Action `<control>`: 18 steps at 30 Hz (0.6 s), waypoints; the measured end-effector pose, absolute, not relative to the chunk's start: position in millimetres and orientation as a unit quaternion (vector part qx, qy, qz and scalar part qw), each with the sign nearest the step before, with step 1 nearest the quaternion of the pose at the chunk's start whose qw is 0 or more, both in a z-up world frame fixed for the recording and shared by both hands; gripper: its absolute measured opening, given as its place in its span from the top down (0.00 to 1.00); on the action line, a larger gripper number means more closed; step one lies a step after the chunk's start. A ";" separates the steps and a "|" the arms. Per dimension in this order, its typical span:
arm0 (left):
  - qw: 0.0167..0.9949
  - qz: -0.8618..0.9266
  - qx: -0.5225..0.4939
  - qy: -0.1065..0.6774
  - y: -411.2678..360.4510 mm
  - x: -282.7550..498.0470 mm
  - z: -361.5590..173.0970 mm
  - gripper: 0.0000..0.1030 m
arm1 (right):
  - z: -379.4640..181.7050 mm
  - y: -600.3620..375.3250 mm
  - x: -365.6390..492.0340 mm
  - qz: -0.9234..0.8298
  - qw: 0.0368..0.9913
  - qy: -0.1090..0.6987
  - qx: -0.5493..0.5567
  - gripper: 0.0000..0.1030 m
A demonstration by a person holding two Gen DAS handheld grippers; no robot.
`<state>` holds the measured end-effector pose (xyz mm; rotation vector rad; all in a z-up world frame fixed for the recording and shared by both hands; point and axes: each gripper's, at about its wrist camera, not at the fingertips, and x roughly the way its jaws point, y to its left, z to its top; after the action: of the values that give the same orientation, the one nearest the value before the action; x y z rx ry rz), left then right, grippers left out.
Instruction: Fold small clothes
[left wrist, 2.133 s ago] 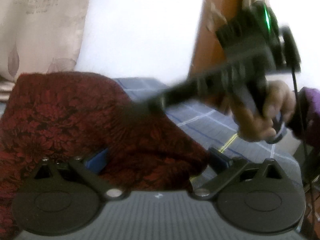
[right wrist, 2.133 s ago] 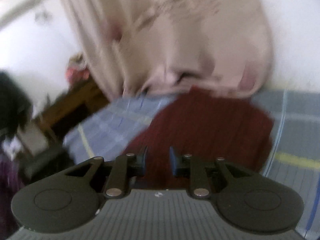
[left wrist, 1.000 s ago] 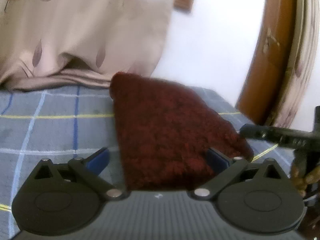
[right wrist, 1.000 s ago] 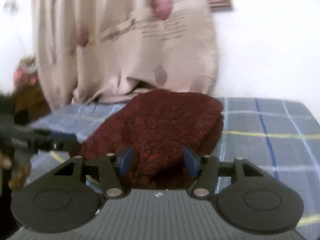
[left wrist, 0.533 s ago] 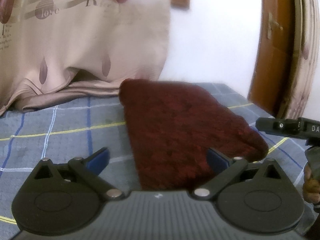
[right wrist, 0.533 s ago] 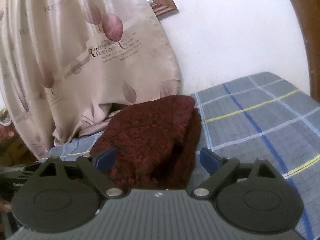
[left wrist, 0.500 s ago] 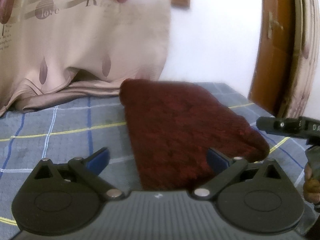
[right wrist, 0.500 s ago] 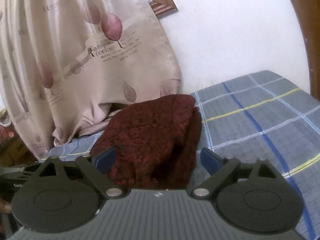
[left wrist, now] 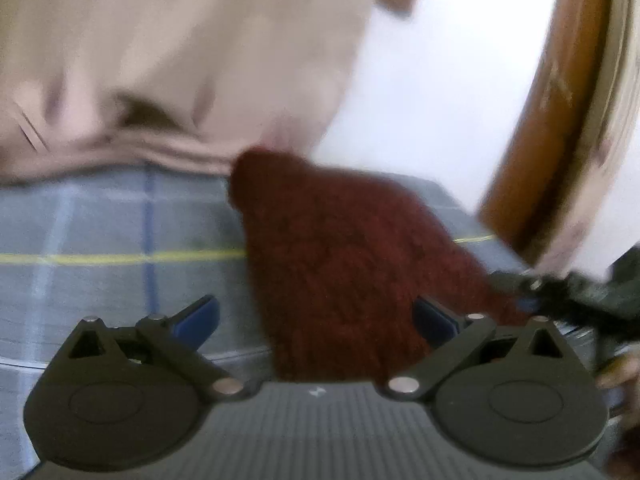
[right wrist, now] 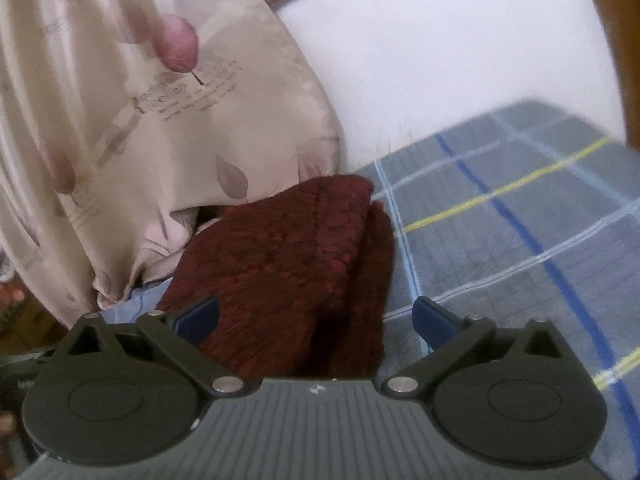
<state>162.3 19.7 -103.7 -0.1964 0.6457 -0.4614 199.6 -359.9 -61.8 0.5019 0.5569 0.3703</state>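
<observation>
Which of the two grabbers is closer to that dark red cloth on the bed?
Too close to call: both hover at its near edge. The left gripper has the red cloth toward its right finger; the right gripper has it toward its left. Both open, neither gripping.

The left gripper point(left wrist: 316, 316) is tilting downward, jaws standing wide apart, nothing pinched. The right gripper point(right wrist: 316, 316) is also pointing downward; its jaws have just been opening and are gaping wide, pads pressing on nothing.

Dark red patterned knit garment point(right wrist: 288, 264), folded in layers, lying on grey checked bedsheet point(right wrist: 520, 240), beside curtain point(right wrist: 168, 120)
</observation>
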 end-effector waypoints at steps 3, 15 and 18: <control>0.890 -0.262 -0.133 0.347 30.7 194.8 -118.1 0.00 | -72.0 -364.5 216.3 0.187 0.903 0.288 0.258 0.01; 0.780 -0.420 -0.231 0.403 32.2 272.9 -164.6 0.00 | -95.1 -362.3 272.0 0.276 0.849 0.349 0.285 0.00; 0.787 -0.417 -0.221 0.398 26.6 275.1 -163.5 0.00 | -94.1 -355.5 280.7 0.289 0.845 0.356 0.276 0.03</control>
<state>275.1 26.6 -163.5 -0.4769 0.8578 -0.8984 280.7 -355.5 -94.1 0.5814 0.7503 0.6095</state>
